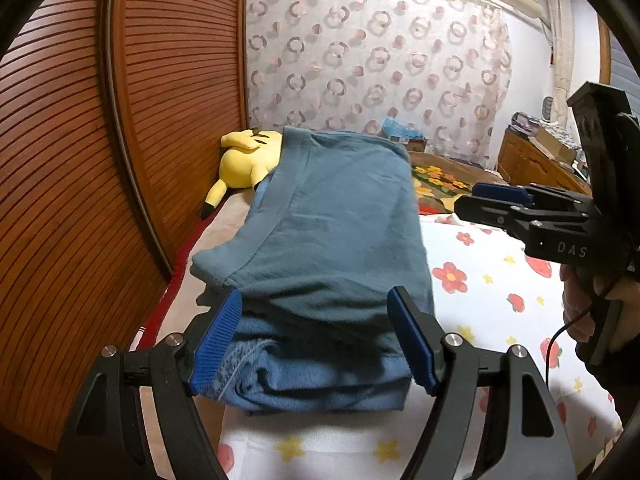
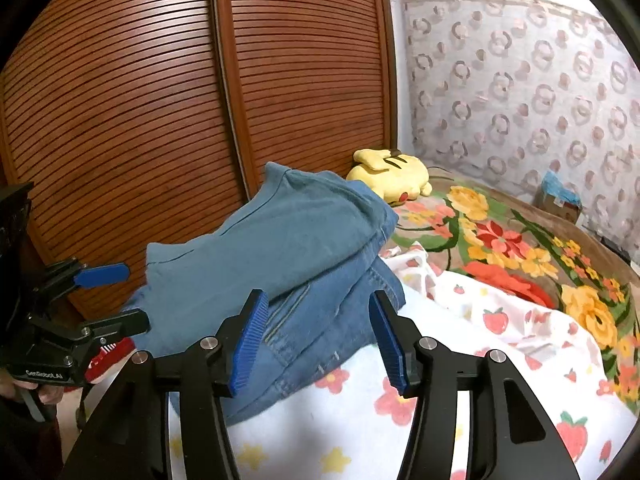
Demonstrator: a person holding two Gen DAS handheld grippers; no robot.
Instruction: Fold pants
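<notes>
Blue denim pants (image 1: 320,376) lie folded in a stack on the bed, with a teal garment (image 1: 332,220) lying on top of them. The stack also shows in the right wrist view, with the pants (image 2: 320,332) under the teal garment (image 2: 256,248). My left gripper (image 1: 316,340) is open, its blue pads on either side of the stack's near end, not closed on it. My right gripper (image 2: 316,340) is open and empty just in front of the stack's denim edge. It shows in the left wrist view (image 1: 496,200) at the right, and my left gripper shows at the left of the right wrist view (image 2: 116,296).
The bed has a white sheet with strawberries and flowers (image 1: 500,300) and a floral blanket (image 2: 520,248) farther back. A yellow plush toy (image 1: 244,164) lies by the slatted wooden wardrobe doors (image 1: 80,160). A patterned curtain (image 1: 380,60) hangs behind, and a wooden cabinet (image 1: 536,160) stands at far right.
</notes>
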